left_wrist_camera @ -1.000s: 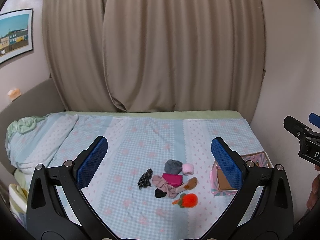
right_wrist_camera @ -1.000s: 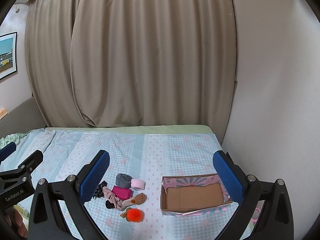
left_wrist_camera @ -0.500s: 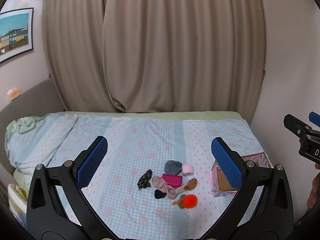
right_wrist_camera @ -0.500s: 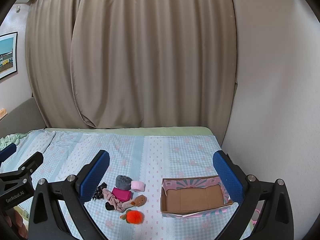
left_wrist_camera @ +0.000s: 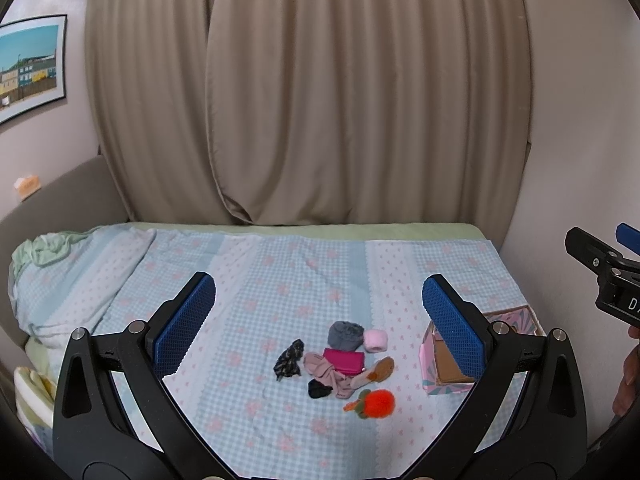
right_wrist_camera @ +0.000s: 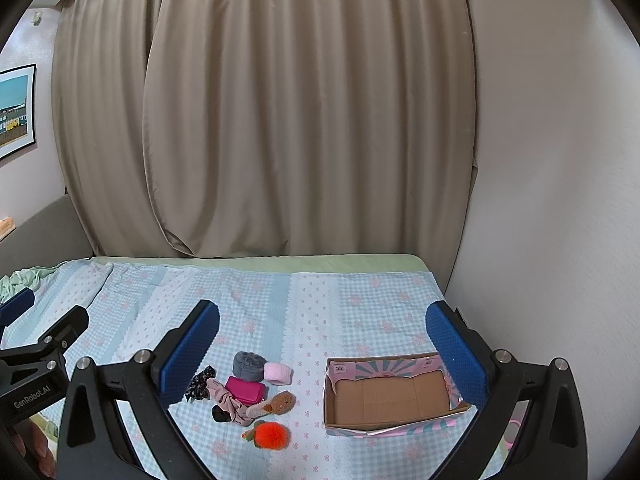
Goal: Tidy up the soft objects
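A small pile of soft things lies on the checked bedspread: a grey roll (left_wrist_camera: 345, 334), a pink roll (left_wrist_camera: 375, 340), a magenta pouch (left_wrist_camera: 344, 361), a dark patterned scrunchie (left_wrist_camera: 289, 364), a beige cloth (left_wrist_camera: 324, 372), a brown plush (left_wrist_camera: 380, 368) and an orange fluffy toy (left_wrist_camera: 378, 403). My left gripper (left_wrist_camera: 320, 320) hovers open, well above and short of the pile. The right gripper (right_wrist_camera: 324, 344) is open too, with the pile (right_wrist_camera: 245, 390) at its lower left. An empty pink cardboard box (right_wrist_camera: 384, 398) sits to the right of the pile.
The bed (right_wrist_camera: 360, 300) runs back to beige curtains (right_wrist_camera: 304, 120) and meets a wall (right_wrist_camera: 540, 200) on the right. A rumpled pillow and green cloth (left_wrist_camera: 48, 248) lie at the far left. The left gripper's body (right_wrist_camera: 40, 344) shows at the right view's left edge.
The right wrist view has tipped very slightly downward. Nothing on the bed has moved and both grippers stay open.
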Demonstrator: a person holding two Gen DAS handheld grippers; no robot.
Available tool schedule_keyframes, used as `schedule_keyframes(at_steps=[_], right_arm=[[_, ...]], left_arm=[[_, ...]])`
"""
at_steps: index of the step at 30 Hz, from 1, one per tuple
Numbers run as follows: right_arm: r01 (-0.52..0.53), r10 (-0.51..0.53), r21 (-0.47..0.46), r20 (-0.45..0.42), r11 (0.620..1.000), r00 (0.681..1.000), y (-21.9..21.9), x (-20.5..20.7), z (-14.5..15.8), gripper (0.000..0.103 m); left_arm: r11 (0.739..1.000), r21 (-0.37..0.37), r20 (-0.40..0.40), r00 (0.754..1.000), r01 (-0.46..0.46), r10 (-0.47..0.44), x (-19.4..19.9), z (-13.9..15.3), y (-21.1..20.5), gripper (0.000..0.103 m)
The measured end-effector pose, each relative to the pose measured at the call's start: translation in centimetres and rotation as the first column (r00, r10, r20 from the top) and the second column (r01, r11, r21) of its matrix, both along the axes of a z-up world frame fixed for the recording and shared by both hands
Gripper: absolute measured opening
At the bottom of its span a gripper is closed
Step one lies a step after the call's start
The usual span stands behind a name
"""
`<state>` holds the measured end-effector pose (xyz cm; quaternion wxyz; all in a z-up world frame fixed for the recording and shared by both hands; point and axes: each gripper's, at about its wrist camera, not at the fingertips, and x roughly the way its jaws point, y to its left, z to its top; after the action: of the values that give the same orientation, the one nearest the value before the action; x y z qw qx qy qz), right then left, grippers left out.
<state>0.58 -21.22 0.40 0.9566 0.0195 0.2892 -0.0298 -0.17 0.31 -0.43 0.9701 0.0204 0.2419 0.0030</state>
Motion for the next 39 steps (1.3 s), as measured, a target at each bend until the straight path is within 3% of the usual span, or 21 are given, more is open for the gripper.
schedule_keyframes(at_steps=[21,27,30,33,39], right_arm=[[-0.008,0.008,0.007,-0.002,1.000,1.000,0.2,-0.4,-0.2,0.103],[-0.047,0.047,0.015,-0.008,0.999,0.999,0.0,-0.1,-0.8,0.103],[-0.089,0.089,0.020,-0.032,0.996,0.995,0.4,0.3,-2.2,0.103],[-0.102,0.105,0.042,-0.079,0.994,0.991,1.3,0.8,-5.1,0.103],[-0.028,0.047,0.105,-0.184,0.994,0.982,4.2,1.8,-11.5,0.103]], left_arm=[[1.000,-0.011,-0.006,1.000,-0.015,0.015,0.1,-0.2,0.0,0.103],[0.998,-0.004,-0.026,0.998,-0.058,0.058,0.9,-0.5,0.5,0.103],[0.996,0.007,-0.054,0.995,-0.086,0.086,1.2,-2.3,1.5,0.103],[0.996,0.000,-0.135,0.987,-0.094,0.093,2.2,-5.4,3.1,0.103],[0.999,0.032,-0.270,0.963,-0.008,0.017,5.4,-13.0,7.4,0.103]])
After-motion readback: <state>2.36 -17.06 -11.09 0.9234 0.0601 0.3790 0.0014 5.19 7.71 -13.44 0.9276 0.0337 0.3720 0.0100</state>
